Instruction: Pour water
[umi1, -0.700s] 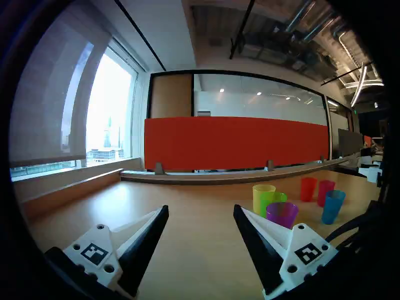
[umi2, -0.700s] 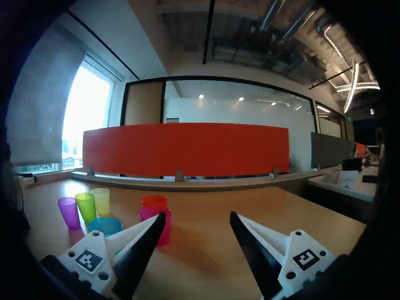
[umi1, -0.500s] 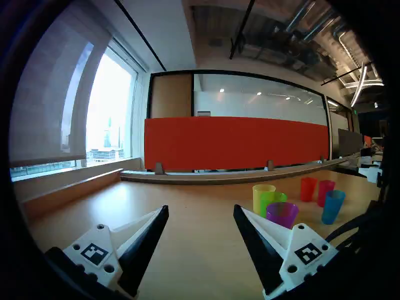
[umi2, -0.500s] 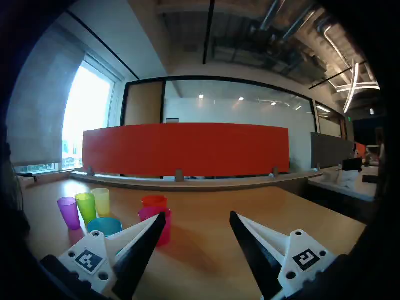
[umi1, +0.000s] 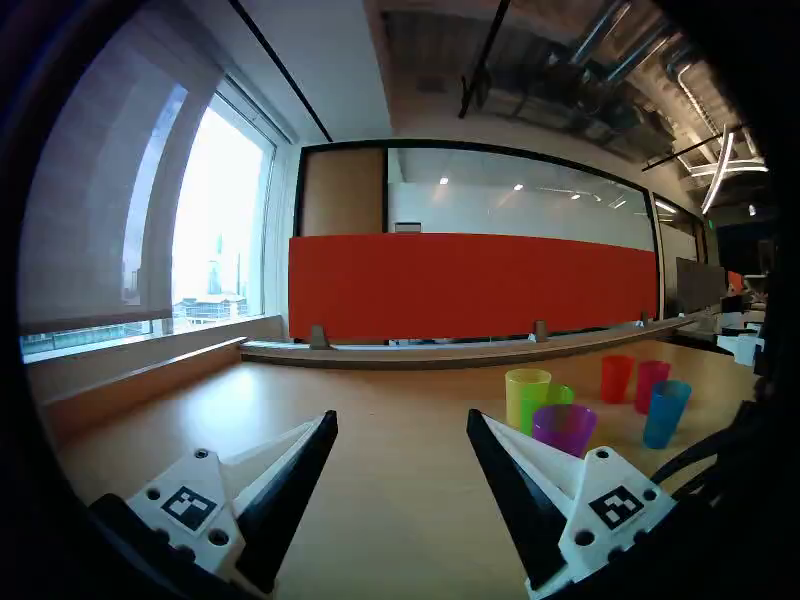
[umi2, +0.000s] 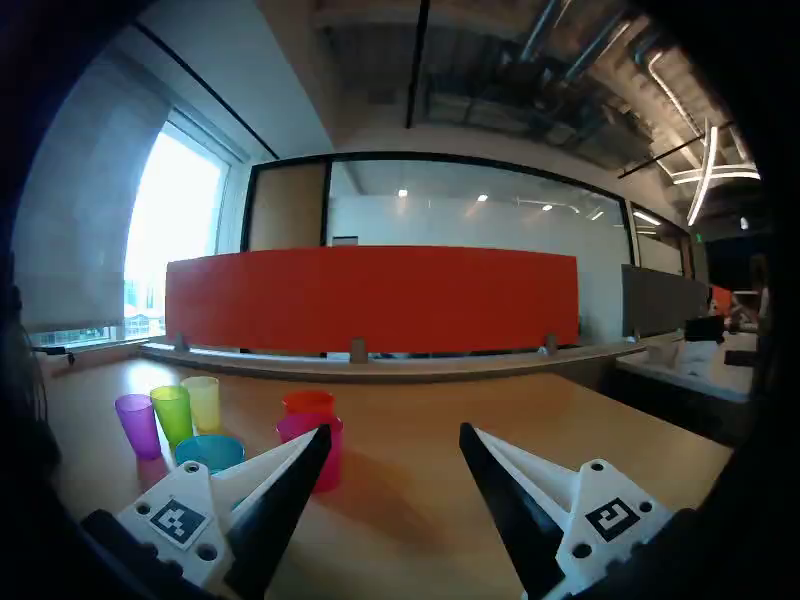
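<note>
Tongs in both hands are hanging released over the desk (umi1: 330, 385), gripping nothing. The left tongs (umi1: 401, 415) are gaping wide with bare wood showing between the fingers, and the right tongs (umi2: 394, 429) are doing the same.

Almost nothing is changing from the frames a moment ago. Both pairs are keeping the same pose, and the cups are sitting just where they were. I am reading this as a pause before the first reach, with the pouring not yet begun.

Ahead and to the right of the left tongs, the purple cup (umi1: 564, 428) is standing just beyond the right finger. The green cup (umi1: 552, 397) and yellow cup (umi1: 524, 390) are standing close behind it. The red cup (umi1: 616, 378), pink cup (umi1: 651, 384) and blue cup (umi1: 665, 412) are grouping farther right.

From the right tongs, the same cups are lying ahead to the left, with the pink one partly hiding behind the left finger. Whether any cup is holding water I cannot tell at this angle, so the source cup is staying uncertain.
</note>
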